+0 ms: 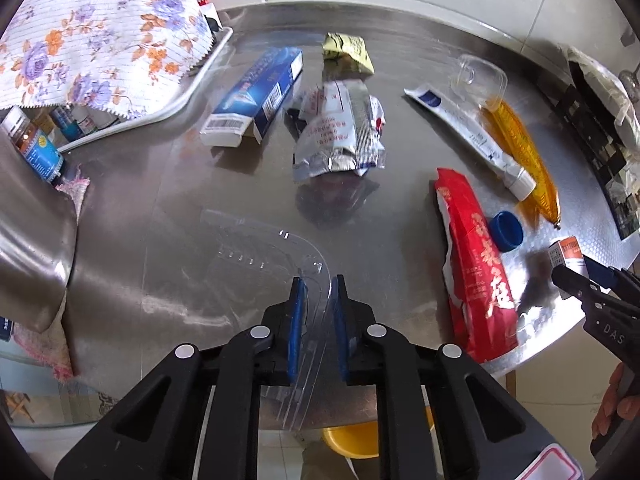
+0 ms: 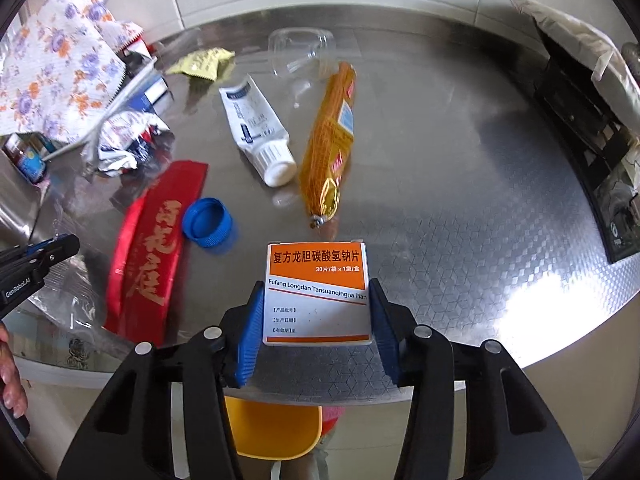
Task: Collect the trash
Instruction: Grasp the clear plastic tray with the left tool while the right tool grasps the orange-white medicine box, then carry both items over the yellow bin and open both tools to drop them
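Observation:
My left gripper (image 1: pixel 319 280) is shut on the rim of a clear plastic tray (image 1: pixel 260 248) lying at the near edge of the steel table (image 1: pixel 160 200). My right gripper (image 2: pixel 315 282) is shut on a white and orange medicine box (image 2: pixel 318 292), its blue pads against both sides. Loose trash lies between them: a red packet (image 1: pixel 476 272), a blue cap (image 2: pixel 207 222), a white tube (image 2: pixel 256 132), an orange sausage wrapper (image 2: pixel 332 140), a silver foil pouch (image 1: pixel 340 132), a blue carton (image 1: pixel 256 96) and a yellow packet (image 1: pixel 348 52).
A floral cloth (image 1: pixel 100 32) covers a rack of bottles at the far left. A steel pot (image 1: pixel 32 248) stands at the left edge. A black appliance (image 2: pixel 580 120) sits on the right. A clear cup (image 1: pixel 478 76) lies far back. A yellow seat (image 2: pixel 276 424) shows below the table.

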The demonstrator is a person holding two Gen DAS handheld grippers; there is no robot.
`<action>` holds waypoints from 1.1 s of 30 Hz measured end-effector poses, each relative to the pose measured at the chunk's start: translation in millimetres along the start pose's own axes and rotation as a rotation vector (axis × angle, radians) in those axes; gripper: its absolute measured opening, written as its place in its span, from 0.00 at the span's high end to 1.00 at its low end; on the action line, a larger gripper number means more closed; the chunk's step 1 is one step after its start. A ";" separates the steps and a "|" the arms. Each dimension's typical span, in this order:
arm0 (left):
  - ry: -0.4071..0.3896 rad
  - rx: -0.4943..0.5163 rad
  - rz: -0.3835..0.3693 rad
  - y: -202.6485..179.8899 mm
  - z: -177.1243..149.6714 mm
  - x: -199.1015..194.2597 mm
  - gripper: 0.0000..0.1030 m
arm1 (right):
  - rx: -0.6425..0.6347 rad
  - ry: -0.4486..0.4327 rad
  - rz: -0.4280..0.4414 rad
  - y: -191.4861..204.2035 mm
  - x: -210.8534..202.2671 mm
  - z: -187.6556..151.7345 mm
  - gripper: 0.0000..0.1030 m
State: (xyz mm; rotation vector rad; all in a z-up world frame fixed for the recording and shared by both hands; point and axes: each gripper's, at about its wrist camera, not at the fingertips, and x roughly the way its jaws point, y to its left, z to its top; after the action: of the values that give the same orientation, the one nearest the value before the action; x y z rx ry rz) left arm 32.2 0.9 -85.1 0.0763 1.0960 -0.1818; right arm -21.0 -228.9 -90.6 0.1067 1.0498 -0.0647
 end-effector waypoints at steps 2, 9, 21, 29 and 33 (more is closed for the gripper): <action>-0.010 -0.005 0.005 0.0 -0.1 -6.5 0.86 | -0.006 -0.014 0.007 -1.8 -5.9 0.6 0.51; -0.058 -0.018 0.051 -4.9 -6.4 -37.9 0.88 | -0.048 -0.058 0.060 -1.6 -27.0 -2.1 0.51; -0.115 0.024 0.040 -10.8 -60.5 -92.4 0.89 | -0.033 -0.113 0.052 4.1 -71.9 -42.1 0.51; -0.130 0.069 -0.003 -16.0 -123.4 -126.1 0.89 | -0.032 -0.132 0.042 23.2 -122.6 -105.0 0.51; -0.104 0.072 -0.020 -19.8 -152.0 -129.3 0.89 | -0.063 -0.111 0.047 32.2 -136.7 -138.7 0.51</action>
State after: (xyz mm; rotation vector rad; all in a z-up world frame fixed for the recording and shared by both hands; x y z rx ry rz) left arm -162.2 18.5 -38.9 0.1190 0.9866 -0.2403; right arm -205.1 -180.1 -38.5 0.0699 0.9369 0.0048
